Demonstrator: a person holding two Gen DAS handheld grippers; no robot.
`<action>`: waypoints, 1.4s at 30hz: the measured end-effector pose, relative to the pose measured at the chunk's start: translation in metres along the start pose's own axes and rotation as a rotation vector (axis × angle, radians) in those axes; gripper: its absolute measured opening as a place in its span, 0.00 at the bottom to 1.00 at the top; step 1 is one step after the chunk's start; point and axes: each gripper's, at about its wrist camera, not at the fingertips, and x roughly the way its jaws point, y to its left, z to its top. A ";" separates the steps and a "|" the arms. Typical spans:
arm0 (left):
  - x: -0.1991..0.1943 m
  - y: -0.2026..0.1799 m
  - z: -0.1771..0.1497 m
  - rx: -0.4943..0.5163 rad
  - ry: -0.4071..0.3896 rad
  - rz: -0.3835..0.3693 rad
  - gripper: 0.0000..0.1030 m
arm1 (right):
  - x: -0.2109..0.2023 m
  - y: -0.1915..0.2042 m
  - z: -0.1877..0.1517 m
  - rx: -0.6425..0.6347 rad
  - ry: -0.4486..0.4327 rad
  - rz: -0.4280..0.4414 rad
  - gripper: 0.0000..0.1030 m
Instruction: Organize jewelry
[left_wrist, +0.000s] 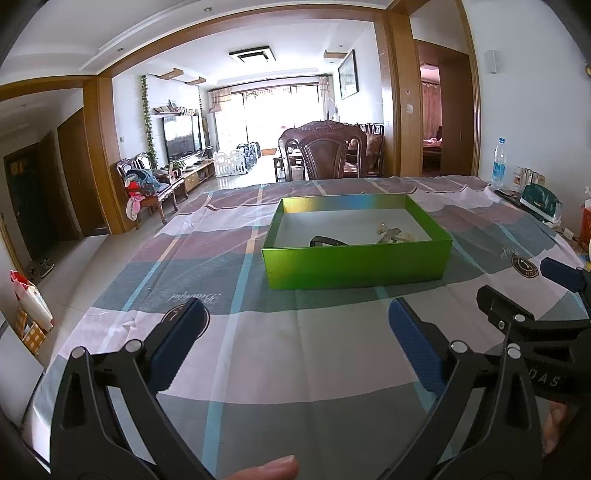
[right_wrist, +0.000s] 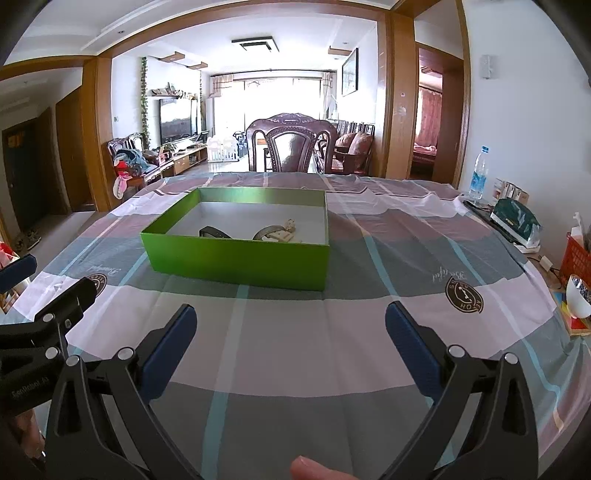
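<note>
A green open box (left_wrist: 356, 264) (right_wrist: 236, 260) stands on the checked tablecloth in front of both grippers. Inside it lie a dark band (left_wrist: 327, 241) (right_wrist: 215, 232), a grey bracelet (right_wrist: 266, 232) and pale jewelry pieces (left_wrist: 397, 234) (right_wrist: 286, 232). My left gripper (left_wrist: 298, 314) is open over bare cloth, short of the box, nothing between its blue pads. My right gripper (right_wrist: 291, 314) is open too, empty, also short of the box. In the left wrist view the right gripper (left_wrist: 524, 284) shows at the right edge; in the right wrist view the left gripper (right_wrist: 55, 280) shows at the left edge.
A carved wooden chair (left_wrist: 325, 151) (right_wrist: 291, 146) stands at the table's far side. Along the right edge are a water bottle (right_wrist: 479, 173), a dark green pouch (right_wrist: 515, 219), a red basket (right_wrist: 576, 264) and a white bowl (right_wrist: 579, 295). The table's left edge drops to the tiled floor.
</note>
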 end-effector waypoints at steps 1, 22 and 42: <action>0.001 0.000 0.000 0.000 0.000 0.000 0.96 | 0.000 0.000 0.000 0.000 0.000 0.000 0.97; -0.001 -0.001 0.000 -0.005 -0.003 0.001 0.96 | -0.003 0.000 -0.002 -0.001 -0.001 -0.001 0.97; -0.001 0.000 0.000 -0.006 -0.001 0.001 0.96 | -0.003 -0.001 -0.002 0.001 0.000 0.000 0.97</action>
